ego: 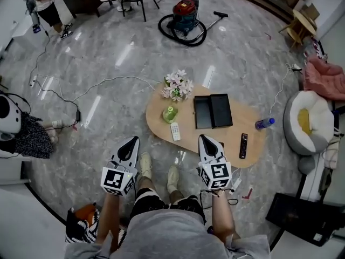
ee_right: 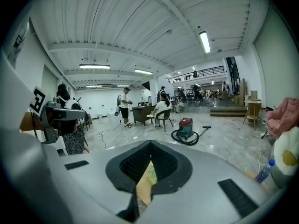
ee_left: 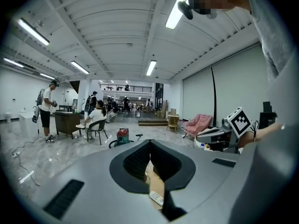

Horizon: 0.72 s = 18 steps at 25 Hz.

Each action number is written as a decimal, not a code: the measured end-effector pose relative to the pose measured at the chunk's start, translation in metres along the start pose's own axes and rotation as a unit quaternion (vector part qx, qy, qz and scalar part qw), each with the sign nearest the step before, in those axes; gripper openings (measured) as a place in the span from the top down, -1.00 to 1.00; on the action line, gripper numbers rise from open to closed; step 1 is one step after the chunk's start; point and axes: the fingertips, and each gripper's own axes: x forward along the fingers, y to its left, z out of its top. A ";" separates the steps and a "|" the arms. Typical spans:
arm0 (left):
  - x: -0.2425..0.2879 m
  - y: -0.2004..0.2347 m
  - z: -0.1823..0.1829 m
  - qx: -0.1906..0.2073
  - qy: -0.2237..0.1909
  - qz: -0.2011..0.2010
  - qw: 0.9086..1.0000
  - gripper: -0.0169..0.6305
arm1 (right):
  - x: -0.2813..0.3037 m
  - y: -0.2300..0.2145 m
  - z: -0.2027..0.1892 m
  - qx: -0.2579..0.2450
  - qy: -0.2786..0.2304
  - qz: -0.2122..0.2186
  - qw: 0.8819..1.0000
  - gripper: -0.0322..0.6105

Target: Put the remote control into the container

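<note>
The left gripper [ego: 129,144] and right gripper [ego: 209,143] have their jaws pressed together, empty. The black remote control [ego: 243,145] lies just right of the right gripper's tip, and the open container [ego: 212,111] sits beyond it.

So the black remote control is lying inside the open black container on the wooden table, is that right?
Not quite. The black remote control lies on the wooden table itself, to the right of the open black container and outside it, as the head view shows.

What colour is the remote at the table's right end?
The remote is black, clearest in the head view.
</note>
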 end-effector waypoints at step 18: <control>0.147 0.062 -0.164 0.017 0.106 -0.105 0.989 0.92 | 0.137 -0.028 -0.146 0.016 0.090 -0.060 0.994 0.87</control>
